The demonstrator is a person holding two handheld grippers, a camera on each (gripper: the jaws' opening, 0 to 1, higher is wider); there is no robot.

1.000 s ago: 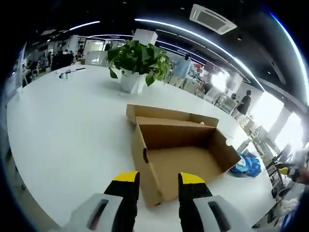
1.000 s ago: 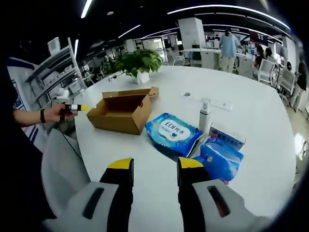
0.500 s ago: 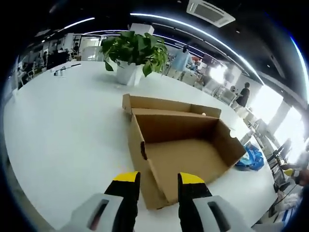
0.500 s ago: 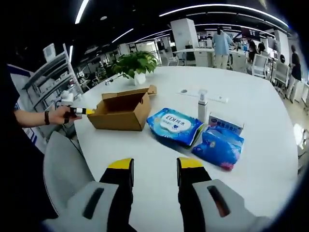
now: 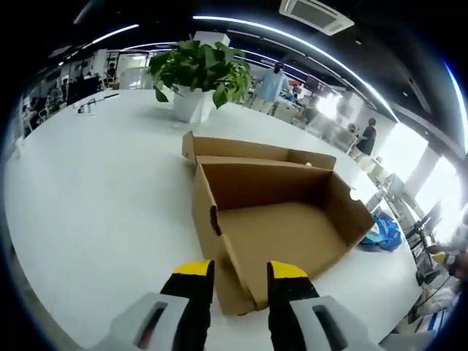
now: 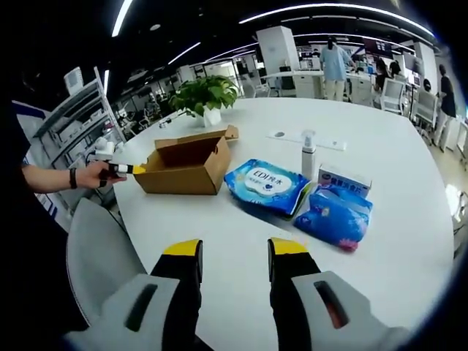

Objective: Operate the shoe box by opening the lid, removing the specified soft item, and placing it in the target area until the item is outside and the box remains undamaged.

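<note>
The left gripper (image 5: 239, 274), fingers spread, straddles the near corner of the opened box (image 5: 278, 227), probably steadying it. At two o'clock lie the wipes (image 6: 266, 183); the right gripper (image 6: 234, 252) hovers, also spread.

My left gripper (image 5: 240, 276): jaws apart, straddling near corner of shoe box (image 5: 274, 227). Box: open, lid flap folded back. Potted plant (image 5: 196, 77) beyond, on white table (image 5: 88, 190).
</note>
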